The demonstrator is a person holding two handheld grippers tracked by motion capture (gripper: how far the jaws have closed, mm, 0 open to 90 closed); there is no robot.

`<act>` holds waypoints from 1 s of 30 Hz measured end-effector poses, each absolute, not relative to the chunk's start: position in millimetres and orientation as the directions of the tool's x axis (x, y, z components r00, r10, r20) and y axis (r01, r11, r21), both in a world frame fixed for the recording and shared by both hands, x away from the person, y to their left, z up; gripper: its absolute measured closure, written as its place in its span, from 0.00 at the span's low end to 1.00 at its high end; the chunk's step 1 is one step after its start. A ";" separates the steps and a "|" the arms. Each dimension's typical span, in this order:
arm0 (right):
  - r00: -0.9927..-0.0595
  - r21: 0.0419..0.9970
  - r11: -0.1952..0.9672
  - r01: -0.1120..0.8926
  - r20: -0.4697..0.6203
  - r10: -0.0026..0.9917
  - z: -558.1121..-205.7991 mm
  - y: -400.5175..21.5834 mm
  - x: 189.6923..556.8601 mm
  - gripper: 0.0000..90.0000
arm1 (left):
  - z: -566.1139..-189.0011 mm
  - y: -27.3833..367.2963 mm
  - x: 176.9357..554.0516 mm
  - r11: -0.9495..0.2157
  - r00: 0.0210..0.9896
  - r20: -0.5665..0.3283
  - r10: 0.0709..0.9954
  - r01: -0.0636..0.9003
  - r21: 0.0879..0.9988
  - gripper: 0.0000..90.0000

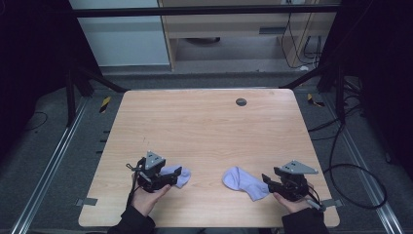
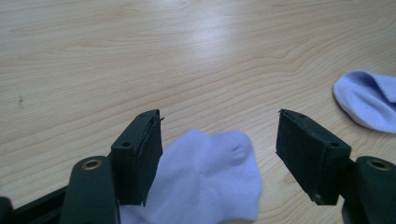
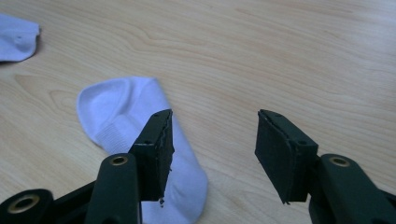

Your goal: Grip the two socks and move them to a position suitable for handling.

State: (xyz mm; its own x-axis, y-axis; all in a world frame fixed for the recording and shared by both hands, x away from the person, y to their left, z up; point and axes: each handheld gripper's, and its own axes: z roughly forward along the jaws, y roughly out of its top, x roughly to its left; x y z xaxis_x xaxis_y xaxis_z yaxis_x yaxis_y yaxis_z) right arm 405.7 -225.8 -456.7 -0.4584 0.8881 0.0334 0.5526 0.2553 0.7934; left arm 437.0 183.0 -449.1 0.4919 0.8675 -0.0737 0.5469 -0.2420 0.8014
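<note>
Both sets of jaws stand open, gripping nothing: left gripper [image 2: 219, 140] straddles the left sock [image 2: 205, 182], right sock [image 3: 140, 140] lies beside the right gripper [image 3: 212, 140]'s left finger [image 3: 156, 154]; no writing legible.

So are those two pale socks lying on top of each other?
No, in the high view the left sock and the right sock lie apart on the table, with bare wood between them.

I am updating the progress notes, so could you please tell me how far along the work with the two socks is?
Early stage. Done: each gripper has reached a sock. In hand: the left gripper stands open around the left sock; the right gripper is open beside the right sock, one jaw over it. Left: neither sock is gripped, and they lie apart on the table.
</note>
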 end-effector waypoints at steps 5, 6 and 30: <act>-0.479 0.785 0.269 0.557 0.040 0.877 -458.0 -221.1 403.5 0.54 | -449.6 170.5 437.2 -0.252 0.507 -0.075 0.859 0.546 0.799 0.36; -0.491 0.782 0.275 0.560 0.045 0.870 -458.5 -218.5 402.5 0.56 | -449.8 167.9 437.3 -0.255 0.510 -0.074 0.857 0.545 0.798 0.36; -0.583 0.746 0.363 0.557 0.041 0.811 -471.7 -199.2 389.3 0.68 | -462.6 88.1 437.9 -0.334 0.604 -0.067 0.794 0.527 0.781 0.44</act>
